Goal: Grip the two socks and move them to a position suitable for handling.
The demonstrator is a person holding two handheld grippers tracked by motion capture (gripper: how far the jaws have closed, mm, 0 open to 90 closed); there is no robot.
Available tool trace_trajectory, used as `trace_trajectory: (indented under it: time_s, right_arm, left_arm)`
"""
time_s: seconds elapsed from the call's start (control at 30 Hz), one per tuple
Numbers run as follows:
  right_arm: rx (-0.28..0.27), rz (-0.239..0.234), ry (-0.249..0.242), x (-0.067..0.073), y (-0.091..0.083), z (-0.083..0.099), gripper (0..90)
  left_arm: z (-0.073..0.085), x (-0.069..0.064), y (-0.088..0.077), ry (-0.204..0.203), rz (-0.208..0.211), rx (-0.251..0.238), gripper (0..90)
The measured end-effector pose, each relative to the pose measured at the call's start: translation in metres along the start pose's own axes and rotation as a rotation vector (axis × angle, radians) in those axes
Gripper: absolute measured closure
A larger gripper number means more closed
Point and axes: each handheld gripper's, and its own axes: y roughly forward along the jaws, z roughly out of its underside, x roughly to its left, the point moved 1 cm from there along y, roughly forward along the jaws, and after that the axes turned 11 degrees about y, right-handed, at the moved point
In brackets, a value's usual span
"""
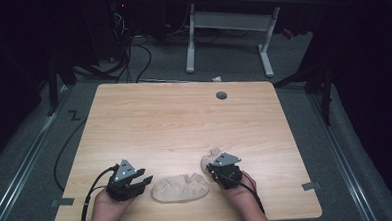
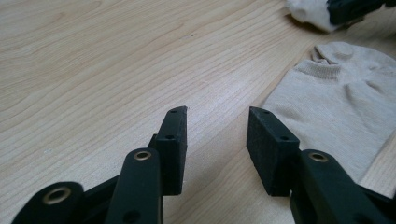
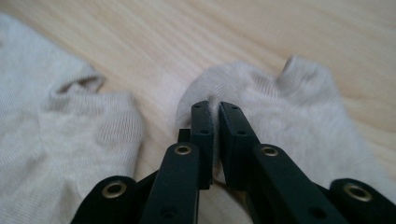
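— So, where is the right gripper being held just now?

— It is being held low over the near right part of the table, and its jaws are being pressed together on a fold of the small beige sock. In the right gripper view a thin ridge of cloth is being pinched between the two black pads, right at the sock's rounded edge. The rest of that sock is lying flat on the wood, stretching beyond the jaws and off to their right.

— And in the high view?

— There the same sock is being partly covered by the gripper's body; only its far end is being shown, poking out just past the grey plate.

— What about the other sock?

— The larger sock is lying flat between the two grippers, near the table's front edge — close beside the pinched one, though whether the two are touching cannot be told. In the right gripper view it is being seen to the left of the jaws, its ribbed cuff turned toward them.

— And the left gripper?

— Its jaws are being kept apart, with nothing between them but bare wood. In the left gripper view the larger sock is lying just to the right of the right-hand pad, near it but not gripped.
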Motion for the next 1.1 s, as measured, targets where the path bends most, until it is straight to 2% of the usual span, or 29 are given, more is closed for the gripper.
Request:
trace_trajectory:
  time_s: [0.1, 0.17, 0.27, 0.37, 0.47, 0.67, 0.77, 0.87, 0.97, 1.1]
  right_arm:
    - [-0.07, -0.001, 0.026, -0.004, -0.012, -0.009, 84.5]
    - [-0.11, -0.001, 0.061, -0.009, -0.021, -0.015, 84.4]
    - [-0.163, 0.012, 0.114, -0.023, -0.033, -0.023, 84.3]
    - [-0.18, 0.028, 0.174, -0.041, -0.037, -0.021, 84.2]
    - [-0.15, 0.058, 0.22, -0.057, -0.032, -0.012, 84.3]
    - [-0.009, 0.122, 0.239, -0.076, -0.009, 0.008, 84.4]
    - [0.0, 0.137, 0.24, -0.074, -0.005, 0.011, 84.5]
    - [-0.004, 0.132, 0.235, -0.064, 0.0, 0.008, 84.5]
    - [-0.007, 0.1, 0.232, -0.049, 0.01, 0.001, 84.4]
    - [0.006, 0.06, 0.194, -0.024, 0.023, -0.013, 84.2]
  left_arm:
    - [0.0, 0.0, 0.001, -0.001, 0.0, 0.004, 58.6]
    - [0.0, 0.0, 0.002, -0.001, 0.001, 0.005, 58.6]
    - [0.0, 0.0, 0.001, -0.001, 0.002, 0.005, 58.6]
    - [0.001, 0.0, 0.001, -0.004, 0.004, 0.002, 58.6]
    - [0.001, 0.0, 0.001, -0.005, 0.005, 0.003, 58.6]
    - [0.0, -0.001, 0.001, -0.005, 0.005, 0.001, 58.6]
    - [0.0, 0.0, 0.0, -0.007, 0.004, -0.001, 58.6]
    - [0.0, 0.0, 0.0, -0.007, 0.005, -0.002, 58.6]
    - [-0.001, -0.001, 0.0, 0.0, 0.008, -0.003, 58.6]
    - [-0.001, -0.002, 0.001, 0.001, 0.009, -0.002, 58.6]
